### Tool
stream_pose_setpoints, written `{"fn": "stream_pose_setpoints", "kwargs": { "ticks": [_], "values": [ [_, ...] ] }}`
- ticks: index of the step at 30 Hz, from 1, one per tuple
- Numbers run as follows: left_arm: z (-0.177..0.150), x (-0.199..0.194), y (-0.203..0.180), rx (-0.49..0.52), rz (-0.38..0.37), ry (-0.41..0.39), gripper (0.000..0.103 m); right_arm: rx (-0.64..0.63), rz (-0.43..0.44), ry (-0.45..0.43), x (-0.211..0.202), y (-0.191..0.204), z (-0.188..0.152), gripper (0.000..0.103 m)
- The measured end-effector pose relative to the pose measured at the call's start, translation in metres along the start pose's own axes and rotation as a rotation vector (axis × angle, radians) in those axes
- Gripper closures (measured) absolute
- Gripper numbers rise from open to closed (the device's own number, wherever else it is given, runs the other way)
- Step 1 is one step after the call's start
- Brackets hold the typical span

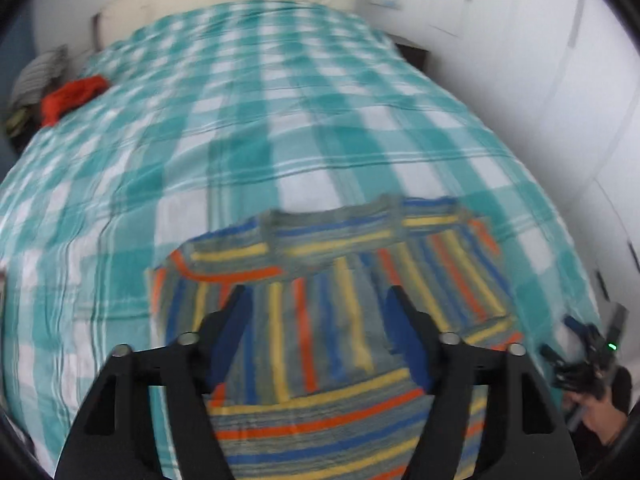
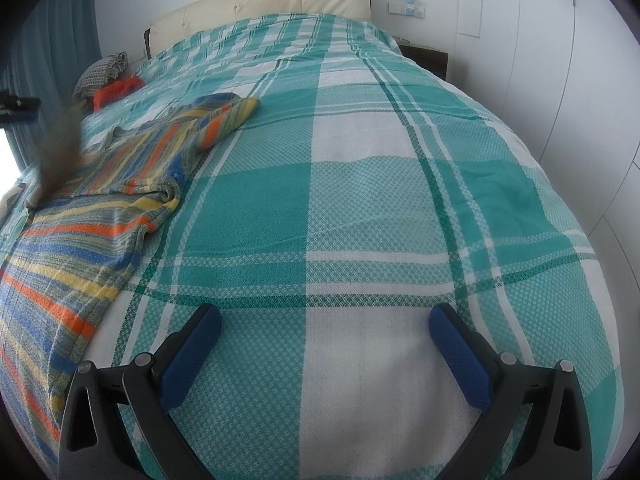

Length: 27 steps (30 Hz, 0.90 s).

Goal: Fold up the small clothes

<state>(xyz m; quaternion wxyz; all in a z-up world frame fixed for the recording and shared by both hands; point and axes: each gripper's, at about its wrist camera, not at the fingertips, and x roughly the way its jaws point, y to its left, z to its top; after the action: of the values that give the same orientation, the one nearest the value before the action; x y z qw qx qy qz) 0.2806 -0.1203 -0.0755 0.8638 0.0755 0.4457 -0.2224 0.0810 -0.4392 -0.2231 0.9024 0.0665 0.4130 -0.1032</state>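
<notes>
A small striped sweater (image 1: pixel 320 272) in grey, blue, yellow and orange lies flat on the teal-and-white checked bedspread (image 1: pixel 280 100), with both sleeves laid in over its body. My left gripper (image 1: pixel 316 292) hangs over the sweater's middle, open, with nothing pinched between its blue pads. In the right wrist view the same sweater (image 2: pixel 120 184) lies at the left. My right gripper (image 2: pixel 325 312) stands open above bare bedspread (image 2: pixel 360 200), to the right of the sweater and apart from it. The left wrist view is motion-blurred.
A red cloth (image 2: pixel 118 90) and a grey patterned bundle (image 2: pixel 102 70) sit at the bed's far left edge. A cream headboard (image 2: pixel 260 4) is at the back, with a dark nightstand (image 2: pixel 424 58) and white cupboards on the right. A hand (image 1: pixel 600 412) shows at the lower right.
</notes>
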Motion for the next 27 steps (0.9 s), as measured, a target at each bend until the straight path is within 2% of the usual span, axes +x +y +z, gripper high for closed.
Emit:
{"fn": "stream_pose_setpoints", "kwargs": {
  "ticks": [2, 5, 8, 13, 17, 20, 22, 24, 27],
  "values": [
    [-0.013, 0.001, 0.023, -0.080, -0.003, 0.023, 0.029, 0.001, 0.002, 0.000, 0.000, 0.000, 0.001, 0.000],
    [-0.049, -0.016, 0.066, -0.223, 0.038, 0.031, 0.022, 0.002, 0.004, 0.001, 0.001, 0.000, 0.001, 0.000],
    [-0.101, -0.041, 0.115, -0.347, 0.130, 0.016, 0.017, -0.002, 0.001, 0.005, 0.001, 0.001, 0.002, 0.000],
    [-0.180, -0.048, 0.155, -0.418, 0.289, 0.029, 0.017, -0.006, -0.006, 0.005, 0.001, 0.003, 0.001, 0.000],
    [-0.215, -0.041, 0.160, -0.452, 0.338, 0.026, 0.017, -0.006, -0.005, 0.002, 0.001, 0.003, 0.001, 0.000],
    [-0.236, -0.037, 0.159, -0.493, 0.342, -0.007, 0.016, -0.005, -0.005, -0.001, 0.001, 0.003, 0.001, 0.000],
    [-0.250, -0.039, 0.155, -0.495, 0.352, -0.057, 0.013, -0.004, -0.004, -0.002, 0.001, 0.002, 0.001, 0.000],
    [-0.254, -0.040, 0.153, -0.498, 0.374, -0.061, 0.011, -0.005, -0.007, -0.003, 0.001, 0.003, 0.001, 0.000],
    [-0.250, -0.038, 0.154, -0.496, 0.365, -0.055, 0.006, -0.011, -0.018, -0.003, 0.002, 0.004, 0.000, 0.000]
  ]
}}
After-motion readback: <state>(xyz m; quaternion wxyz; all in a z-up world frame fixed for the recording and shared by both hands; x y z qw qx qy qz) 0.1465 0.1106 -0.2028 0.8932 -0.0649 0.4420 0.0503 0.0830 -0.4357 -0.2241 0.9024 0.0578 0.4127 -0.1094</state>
